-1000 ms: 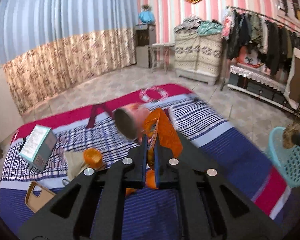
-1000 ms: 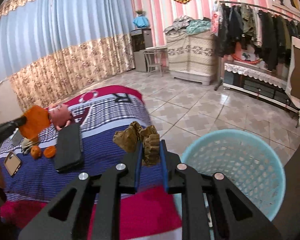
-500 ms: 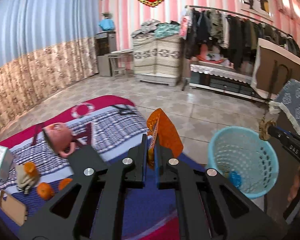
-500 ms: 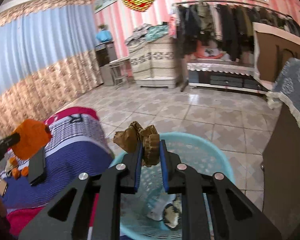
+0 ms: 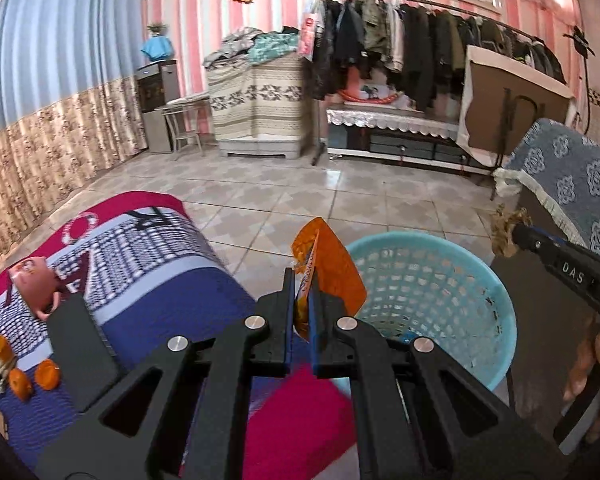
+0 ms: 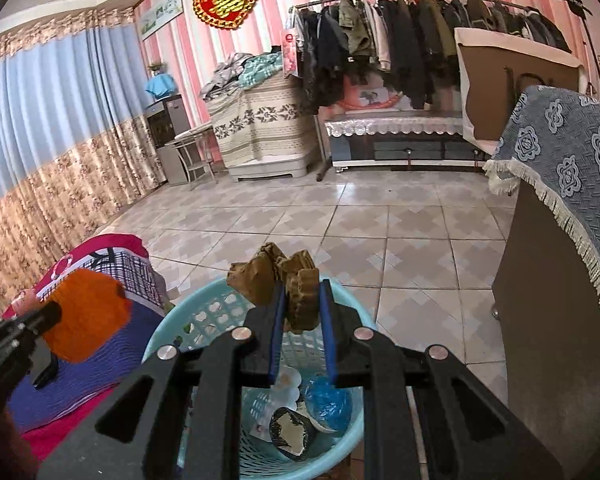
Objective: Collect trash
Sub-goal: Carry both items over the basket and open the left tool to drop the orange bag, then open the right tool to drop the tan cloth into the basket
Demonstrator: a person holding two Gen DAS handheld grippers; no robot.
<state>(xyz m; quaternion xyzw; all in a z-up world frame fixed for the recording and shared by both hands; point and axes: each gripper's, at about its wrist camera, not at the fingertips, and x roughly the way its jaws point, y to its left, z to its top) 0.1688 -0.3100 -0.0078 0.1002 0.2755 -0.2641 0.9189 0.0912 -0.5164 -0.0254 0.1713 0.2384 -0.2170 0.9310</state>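
Observation:
My left gripper (image 5: 301,276) is shut on an orange snack wrapper (image 5: 332,272), held above the bed edge just left of the light blue basket (image 5: 460,280). My right gripper (image 6: 302,294) is shut on a crumpled brown cardboard piece (image 6: 284,280), held right over the basket (image 6: 204,316). The basket holds a blue wrapper (image 6: 326,398), white paper and a dark scrap. The right gripper with its cardboard (image 5: 506,230) also shows in the left wrist view; the wrapper (image 6: 88,316) shows in the right wrist view.
The bed with a striped blue and red blanket (image 5: 160,280) carries a pink pig toy (image 5: 36,284), a black flat case (image 5: 80,344), oranges (image 5: 46,374) and a cloth. A brown cabinet with a blue cover (image 6: 560,280) stands right of the basket. Tiled floor lies beyond.
Both grippers swung right, away from the bed. The right gripper now hangs over the basket with the cardboard; the left has carried the orange wrapper up to the basket's left rim.

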